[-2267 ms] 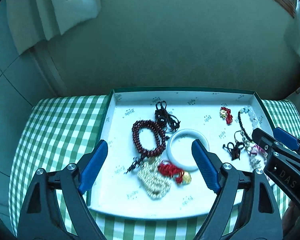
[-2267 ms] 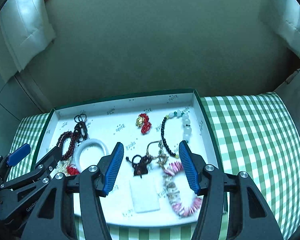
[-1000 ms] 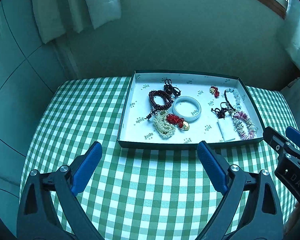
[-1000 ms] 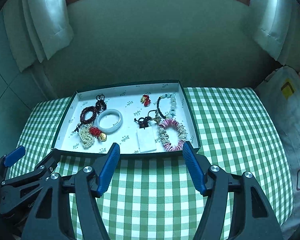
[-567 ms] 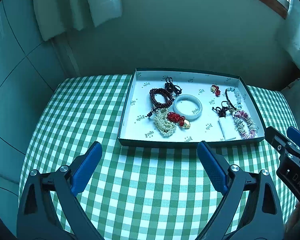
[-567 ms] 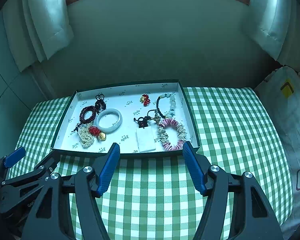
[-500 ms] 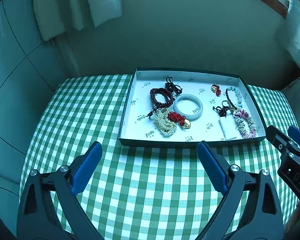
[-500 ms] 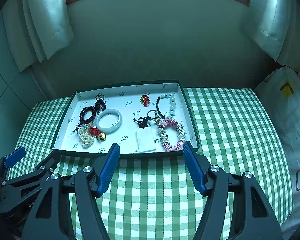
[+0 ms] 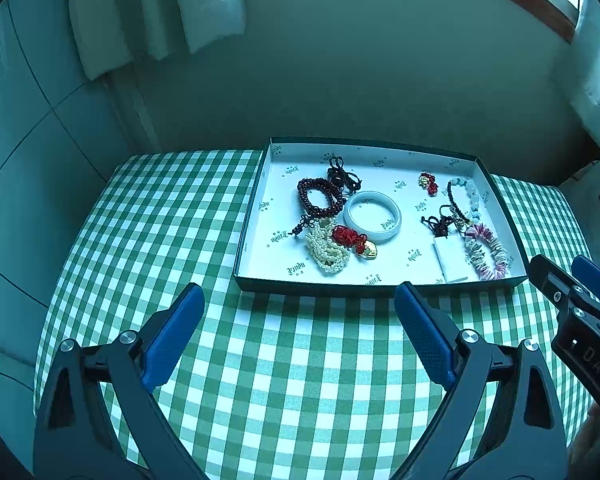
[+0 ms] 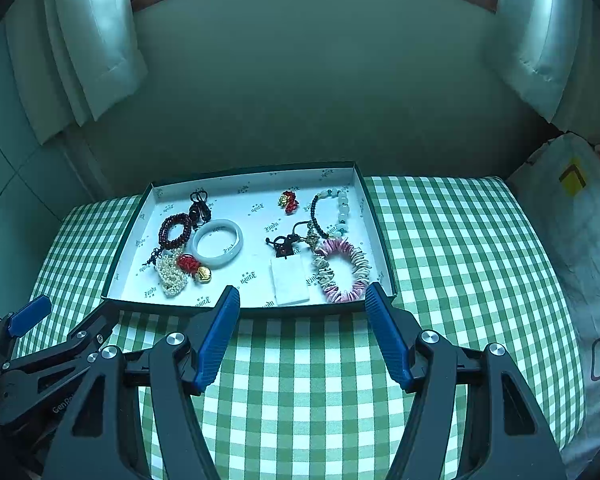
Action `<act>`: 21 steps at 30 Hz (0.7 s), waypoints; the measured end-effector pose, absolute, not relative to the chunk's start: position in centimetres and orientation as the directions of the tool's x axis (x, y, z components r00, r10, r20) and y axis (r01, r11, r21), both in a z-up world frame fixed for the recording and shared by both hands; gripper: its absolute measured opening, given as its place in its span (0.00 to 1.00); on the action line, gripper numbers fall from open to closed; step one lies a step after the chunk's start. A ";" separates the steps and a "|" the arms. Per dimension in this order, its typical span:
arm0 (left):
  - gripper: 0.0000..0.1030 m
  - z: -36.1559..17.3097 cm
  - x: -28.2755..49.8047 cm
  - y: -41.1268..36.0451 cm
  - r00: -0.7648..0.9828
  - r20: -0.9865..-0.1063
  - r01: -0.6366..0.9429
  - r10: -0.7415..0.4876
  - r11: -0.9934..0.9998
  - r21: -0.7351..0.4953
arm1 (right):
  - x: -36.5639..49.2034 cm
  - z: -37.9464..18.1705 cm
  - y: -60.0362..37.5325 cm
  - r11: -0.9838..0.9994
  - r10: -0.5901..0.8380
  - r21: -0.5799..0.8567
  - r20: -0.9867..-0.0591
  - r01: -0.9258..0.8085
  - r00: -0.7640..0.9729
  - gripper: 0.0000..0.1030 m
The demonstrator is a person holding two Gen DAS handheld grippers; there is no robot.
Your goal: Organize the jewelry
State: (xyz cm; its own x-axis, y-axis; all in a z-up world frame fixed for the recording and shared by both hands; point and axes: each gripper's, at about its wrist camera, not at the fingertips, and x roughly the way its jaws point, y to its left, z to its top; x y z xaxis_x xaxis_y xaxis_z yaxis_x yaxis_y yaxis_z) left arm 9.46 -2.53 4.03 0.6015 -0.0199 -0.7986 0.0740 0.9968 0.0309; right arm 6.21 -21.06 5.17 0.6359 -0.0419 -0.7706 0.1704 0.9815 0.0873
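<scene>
A shallow dark-rimmed tray (image 9: 256, 196) (image 10: 376, 220) with a white floor lies at the far side of the checked table. In it lie a dark red bead bracelet (image 9: 318, 198) (image 10: 175, 231), a white bangle (image 9: 373, 216) (image 10: 217, 242), a pearl strand (image 9: 327, 254) with a red-and-gold charm (image 9: 354, 240), a pink shell bracelet (image 9: 486, 252) (image 10: 342, 270), a white card (image 10: 289, 280) and smaller pieces. My left gripper (image 9: 298, 300) is open over the cloth, short of the tray. My right gripper (image 10: 302, 300) is open too, at the tray's near rim. Neither holds anything.
Green-and-white checked cloth (image 9: 300, 380) (image 10: 460, 260) covers the table around the tray. A wall and white curtains (image 10: 84, 48) stand behind it. A pale bag (image 10: 572, 208) sits off the table's right edge. Each gripper shows at the edge of the other's view.
Both grippers pulled back from over the tray two seconds ago, so the whole tray shows. Over the last second nothing has visibly moved.
</scene>
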 end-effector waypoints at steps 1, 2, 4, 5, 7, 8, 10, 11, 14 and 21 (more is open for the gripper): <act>0.93 4.0 9.5 -2.5 0.602 -0.798 0.073 -0.019 0.997 0.031 | 6.2 5.2 -21.1 0.982 -0.041 0.088 -0.770 0.170 0.636 0.63; 0.93 4.1 9.5 -2.5 0.603 -0.798 0.074 -0.019 0.997 0.032 | 6.2 5.2 -21.0 0.982 -0.041 0.088 -0.770 0.170 0.636 0.63; 0.93 4.1 9.4 -2.6 0.605 -0.796 0.073 -0.015 0.997 0.036 | 6.2 5.2 -21.0 0.982 -0.042 0.087 -0.771 0.170 0.636 0.63; 0.93 4.1 9.4 -2.7 0.606 -0.795 0.073 -0.013 0.996 0.040 | 6.2 5.2 -21.0 0.981 -0.042 0.087 -0.771 0.171 0.636 0.63; 0.93 4.2 9.4 -2.9 0.608 -0.794 0.076 -0.011 0.996 0.044 | 6.2 5.2 -21.0 0.982 -0.042 0.087 -0.771 0.171 0.635 0.63; 0.93 4.2 9.4 -3.0 0.610 -0.792 0.077 -0.011 0.996 0.045 | 6.2 5.2 -21.0 0.982 -0.043 0.086 -0.771 0.171 0.635 0.63; 0.93 4.2 9.4 -2.9 0.608 -0.794 0.073 -0.008 0.996 0.046 | 6.1 5.2 -21.0 0.982 -0.043 0.086 -0.771 0.171 0.636 0.63; 0.93 4.2 9.4 -3.0 0.607 -0.795 0.072 -0.008 0.996 0.045 | 6.2 5.2 -20.9 0.981 -0.043 0.086 -0.771 0.171 0.635 0.63; 0.93 4.2 9.4 -2.7 0.608 -0.794 0.075 -0.013 0.996 0.041 | 6.1 5.2 -20.9 0.982 -0.044 0.085 -0.771 0.171 0.635 0.63; 0.93 4.2 9.3 -3.1 0.611 -0.791 0.083 -0.024 0.996 0.034 | 6.1 5.2 -20.9 0.982 -0.043 0.085 -0.771 0.169 0.636 0.63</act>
State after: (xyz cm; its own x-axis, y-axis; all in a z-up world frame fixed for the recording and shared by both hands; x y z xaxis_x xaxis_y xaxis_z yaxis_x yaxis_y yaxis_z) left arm 9.33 -3.11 4.23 0.6108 -0.0245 -0.7914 0.0834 0.9960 0.0335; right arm 6.11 -20.94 5.19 0.6357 -0.0432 -0.7707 0.1693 0.9819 0.0847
